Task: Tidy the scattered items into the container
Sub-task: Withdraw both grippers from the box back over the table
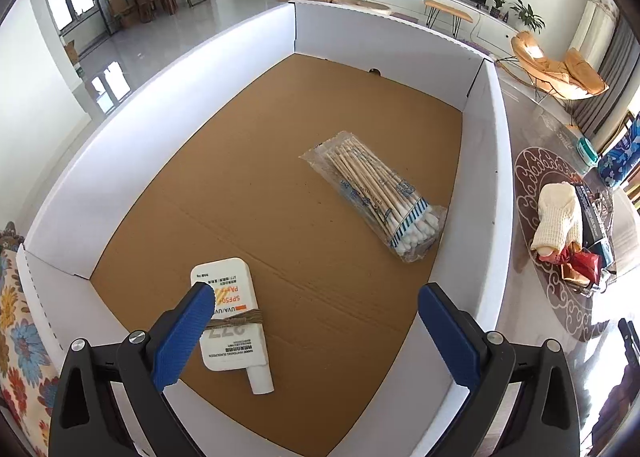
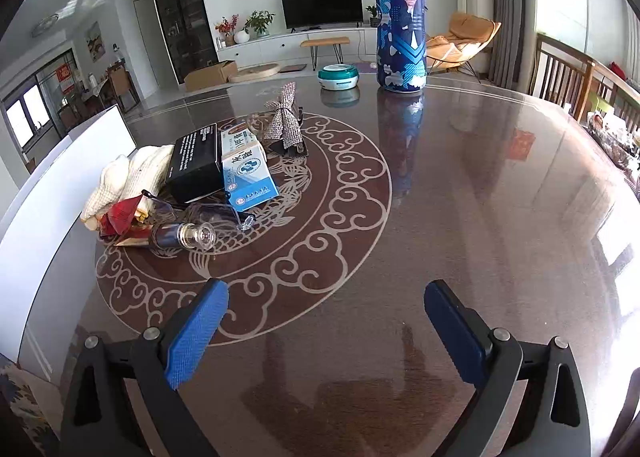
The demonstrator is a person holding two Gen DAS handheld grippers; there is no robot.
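Observation:
A white-walled cardboard box (image 1: 180, 105) with a brown floor holds a pack of cotton swabs (image 1: 376, 193) and a white sunscreen tube (image 1: 236, 325) bound with twine. My left gripper (image 1: 316, 291) hangs open over the box's near end, its left finger above the tube, nothing between the pads. On the dark table a pile lies to the right of the box: a cream knit cloth (image 2: 132, 173), a black carton (image 2: 196, 165), a blue-white medicine box (image 2: 248, 173), a small glass bottle (image 2: 184, 237), a red packet (image 2: 120, 217) and a silver bow (image 2: 286, 121). My right gripper (image 2: 327, 288) is open and empty, nearer than the pile.
A tall blue patterned canister (image 2: 400, 17) and a teal round tin (image 2: 340, 75) stand at the table's far side. The box's white wall (image 2: 60, 185) borders the pile on the left. A flowered cushion (image 1: 20, 317) lies left of the box.

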